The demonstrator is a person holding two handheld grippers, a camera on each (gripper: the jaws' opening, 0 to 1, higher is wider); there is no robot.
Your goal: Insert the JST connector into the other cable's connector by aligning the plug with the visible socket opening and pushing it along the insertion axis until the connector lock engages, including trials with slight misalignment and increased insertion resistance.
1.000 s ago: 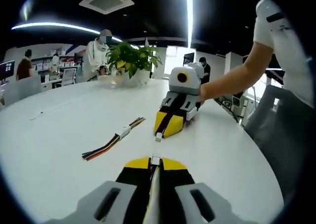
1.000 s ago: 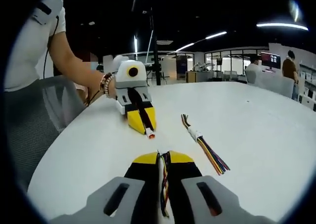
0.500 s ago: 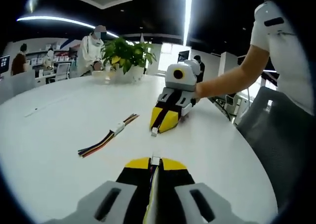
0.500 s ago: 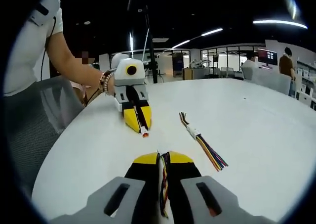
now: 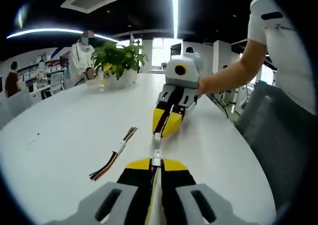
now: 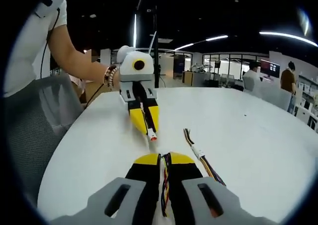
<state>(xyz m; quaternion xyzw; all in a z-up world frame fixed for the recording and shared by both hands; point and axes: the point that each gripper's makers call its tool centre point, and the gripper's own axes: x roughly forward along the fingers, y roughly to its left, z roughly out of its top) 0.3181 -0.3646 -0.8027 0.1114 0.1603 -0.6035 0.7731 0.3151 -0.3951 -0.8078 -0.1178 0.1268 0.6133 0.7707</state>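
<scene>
1. Left gripper view: looked along the left gripper [image 5: 156, 164], jaws pressed together on a thin cable with its white connector [image 5: 156, 160] poking out at the tips.
2. Just ahead, met the right gripper [image 5: 160, 136] coming head-on, clamped on the other cable, with that cable's connector [image 5: 157, 142] at its tip, nearly in line with the white one and very near it; contact impossible to confirm.
3. Judged as the lining-up step, just short of insertion. Next called for squaring the two ends, then a straight push along their shared line until the lock catches.
4. Off to the left, a loose spare cable [image 5: 115, 153] lying flat on the white table [image 5: 59, 135], well clear of the meeting point; a potted plant [image 5: 118, 61] far back.
5. To the right, the table's curved edge and a grey chair [image 5: 271, 135] beyond it, with little tabletop on that side.
6. Right gripper view: jaws closed on coloured wires, own connector hidden between the tips. Faced the left gripper, tip pointing back this way with a small gap between.
7. Wide bare tabletop to the right past the spare cable; table edge near on the left.
</scene>
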